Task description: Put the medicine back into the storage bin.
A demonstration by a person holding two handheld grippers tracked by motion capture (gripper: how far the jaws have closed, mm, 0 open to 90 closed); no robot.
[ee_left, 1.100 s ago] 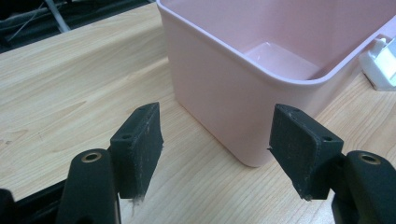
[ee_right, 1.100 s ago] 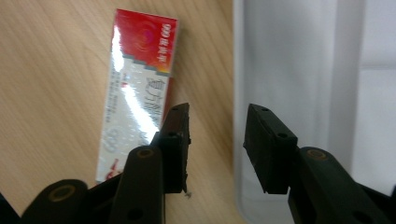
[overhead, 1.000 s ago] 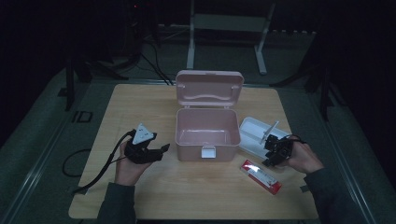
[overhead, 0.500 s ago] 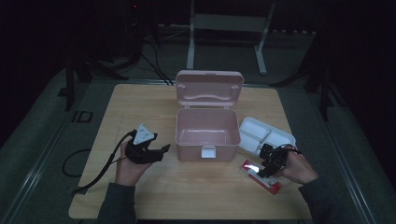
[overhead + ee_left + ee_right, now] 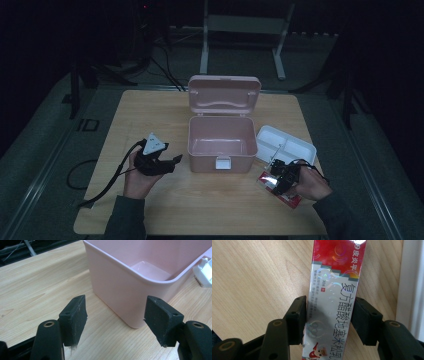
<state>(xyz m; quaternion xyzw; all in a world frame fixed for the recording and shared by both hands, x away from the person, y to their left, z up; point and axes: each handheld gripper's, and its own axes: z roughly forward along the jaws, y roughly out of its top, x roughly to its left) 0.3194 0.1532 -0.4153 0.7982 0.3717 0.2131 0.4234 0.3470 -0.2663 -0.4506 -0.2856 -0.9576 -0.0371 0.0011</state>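
A long red and silver carton (image 5: 334, 290) with printed characters lies flat on the wooden table (image 5: 150, 115), right of an open, empty pink box (image 5: 222, 150). My right gripper (image 5: 328, 320) has come down over the carton. Its jaws have just been opening and now straddle the carton, pads close along both long sides. In the high view the right gripper (image 5: 275, 179) covers the carton's (image 5: 289, 198) near-left end. My left gripper (image 5: 175, 160) rests left of the pink box, open and empty. Its jaws (image 5: 115, 317) face the box's (image 5: 120, 297) rounded corner.
The pink box's lid (image 5: 224, 92) stands up at the back. A white two-part tray (image 5: 285, 145) lies right of the box, its edge (image 5: 412, 290) beside the carton. A black cable (image 5: 107, 185) trails off the table's front left.
My right gripper has moved from above the white tray toward the table's front and down onto the carton. The left gripper has stayed still.
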